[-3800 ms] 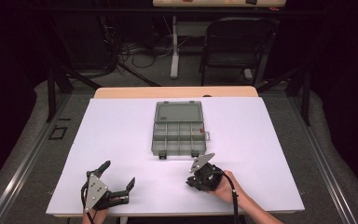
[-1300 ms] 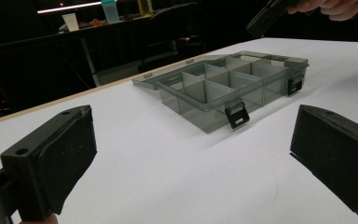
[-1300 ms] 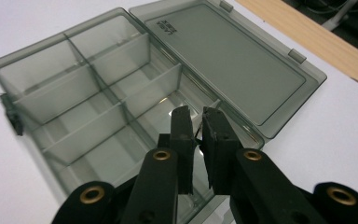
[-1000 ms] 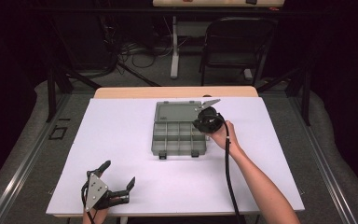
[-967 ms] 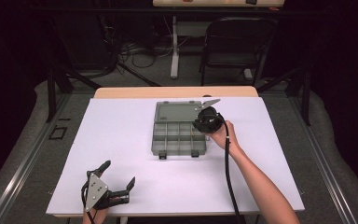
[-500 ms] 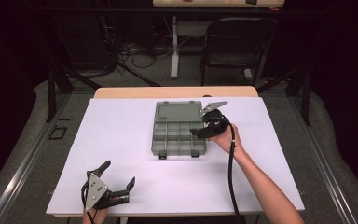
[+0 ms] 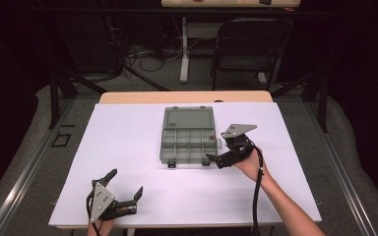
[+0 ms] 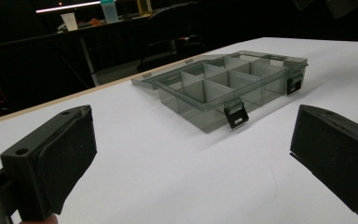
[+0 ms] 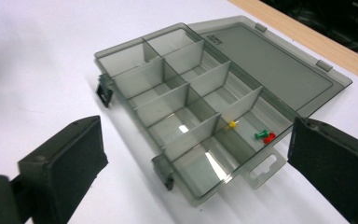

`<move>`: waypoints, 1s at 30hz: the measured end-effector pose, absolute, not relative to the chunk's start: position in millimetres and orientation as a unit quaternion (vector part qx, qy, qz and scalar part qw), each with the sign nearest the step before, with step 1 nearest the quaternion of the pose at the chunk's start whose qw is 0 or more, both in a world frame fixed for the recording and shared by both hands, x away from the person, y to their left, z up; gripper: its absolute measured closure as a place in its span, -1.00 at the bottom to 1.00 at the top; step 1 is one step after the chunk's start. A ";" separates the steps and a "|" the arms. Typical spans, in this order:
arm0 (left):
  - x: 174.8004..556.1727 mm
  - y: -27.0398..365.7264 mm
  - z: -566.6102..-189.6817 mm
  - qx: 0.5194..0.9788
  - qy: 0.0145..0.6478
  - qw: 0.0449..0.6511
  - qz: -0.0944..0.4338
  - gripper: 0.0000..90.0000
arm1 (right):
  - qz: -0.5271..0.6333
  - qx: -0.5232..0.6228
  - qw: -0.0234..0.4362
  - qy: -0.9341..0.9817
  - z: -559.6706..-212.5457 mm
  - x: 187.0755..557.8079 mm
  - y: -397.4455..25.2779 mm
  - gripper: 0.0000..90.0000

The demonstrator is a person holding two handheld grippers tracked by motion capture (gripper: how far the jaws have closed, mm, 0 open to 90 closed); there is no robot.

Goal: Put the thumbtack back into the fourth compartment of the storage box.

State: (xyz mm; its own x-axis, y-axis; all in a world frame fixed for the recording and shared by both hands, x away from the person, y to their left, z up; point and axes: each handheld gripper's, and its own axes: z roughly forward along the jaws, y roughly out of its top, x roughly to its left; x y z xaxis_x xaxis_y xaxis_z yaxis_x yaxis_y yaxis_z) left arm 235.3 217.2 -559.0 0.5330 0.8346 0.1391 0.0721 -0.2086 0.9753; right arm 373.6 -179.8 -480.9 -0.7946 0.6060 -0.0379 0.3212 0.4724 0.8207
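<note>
Right gripper (image 7: 215, 158) beside organizer box (image 7: 187, 142) front-right corner, jaws wide, empty; left gripper (image 7: 124, 188) likewise, well apart.

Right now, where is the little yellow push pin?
In the right gripper view, the little yellow push pin lies inside the open grey see-through plastic box, in a compartment by the lid hinge, just left of the green pin and red pin.

pushpins (image 9: 264, 136) too small to tell in high view, right gripper (image 7: 228, 156) fingertips merging with organizer box (image 7: 187, 135) latch, left hand (image 7: 101, 227) cut off by near edge, box far compartments' contents hidden by dividers in left gripper view
</note>
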 end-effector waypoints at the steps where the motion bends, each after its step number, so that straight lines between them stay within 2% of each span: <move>1: 235.3 217.2 -559.1 0.691 0.328 0.537 0.355 -1.00 | 0.439 0.271 0.166 0.840 -481.3 368.3 -182.1 -0.95; 20: 235.5 216.7 -559.5 0.693 0.327 0.536 0.354 -1.00 | 0.490 0.232 0.199 0.817 -522.4 296.2 -220.5 -1.00; 30: 235.9 216.4 -559.4 0.694 0.324 0.538 0.353 -1.00 | 0.515 0.229 0.224 0.795 -536.0 276.4 -234.7 -1.00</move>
State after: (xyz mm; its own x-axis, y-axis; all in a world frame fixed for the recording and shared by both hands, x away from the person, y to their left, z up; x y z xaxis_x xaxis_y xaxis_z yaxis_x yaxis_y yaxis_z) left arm 235.9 216.4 -559.4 0.5401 0.8297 0.1409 0.0704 -0.2113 0.9749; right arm 276.4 -234.7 -536.0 -0.7951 0.5945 -0.1197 0.1332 0.3639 0.9219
